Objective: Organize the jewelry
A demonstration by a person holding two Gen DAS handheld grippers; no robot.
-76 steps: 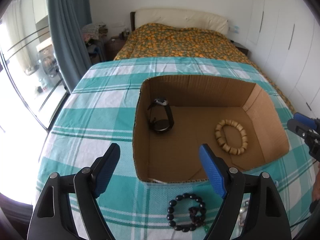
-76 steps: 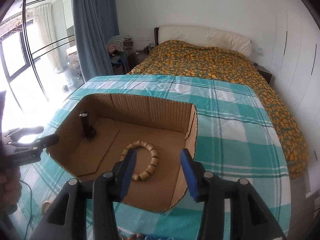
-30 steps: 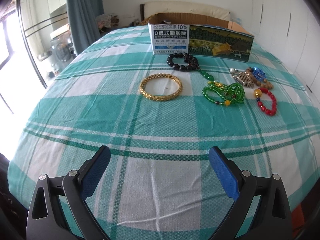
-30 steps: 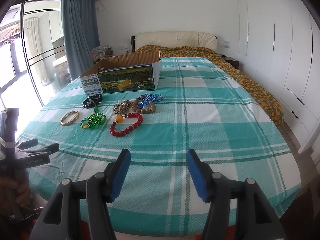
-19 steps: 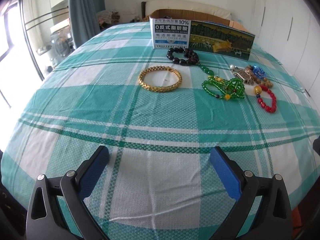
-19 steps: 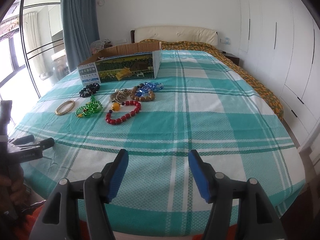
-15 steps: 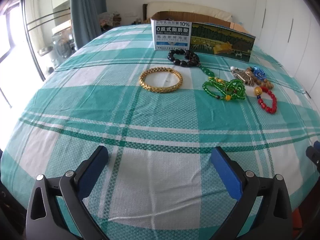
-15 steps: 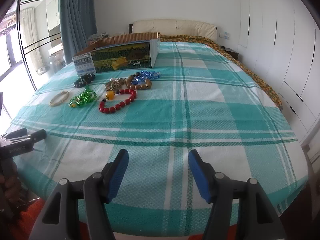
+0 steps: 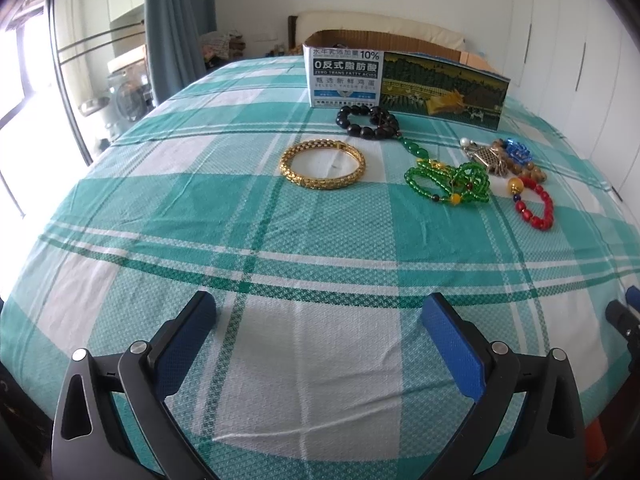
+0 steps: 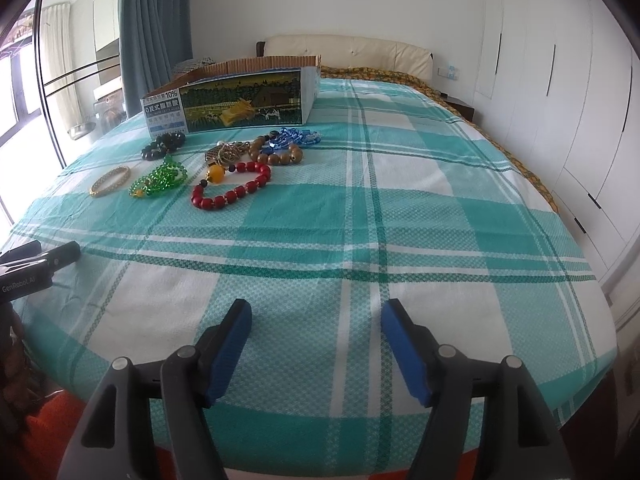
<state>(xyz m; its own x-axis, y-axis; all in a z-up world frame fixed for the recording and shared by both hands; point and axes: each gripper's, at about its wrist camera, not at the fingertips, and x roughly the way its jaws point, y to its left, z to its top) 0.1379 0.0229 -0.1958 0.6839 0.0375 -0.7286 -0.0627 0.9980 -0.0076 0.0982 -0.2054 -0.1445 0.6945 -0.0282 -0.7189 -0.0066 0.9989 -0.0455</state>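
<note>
Jewelry lies far ahead in a row before the box (image 9: 404,80): gold bangle (image 9: 322,164) flat, green beads (image 9: 448,182), red bracelet (image 10: 232,186). My left gripper (image 9: 320,330) tilts down, jaws wide, empty; my right gripper (image 10: 316,328), jaws opening, hold nothing. Bare checked surface (image 10: 400,220) stretches between.

The cardboard box (image 9: 404,80) stands on the surface (image 9: 320,248), at its far side. The jewelry lies in a row directly before the box. From left to right, in the left wrist view: bangle (image 9: 322,164), dark bead bracelet (image 9: 370,121), glass bead strand (image 9: 448,182), metal pendant (image 9: 486,158), round bead bracelet (image 9: 536,202). The bed (image 10: 400,76) lies behind the surface.
</note>
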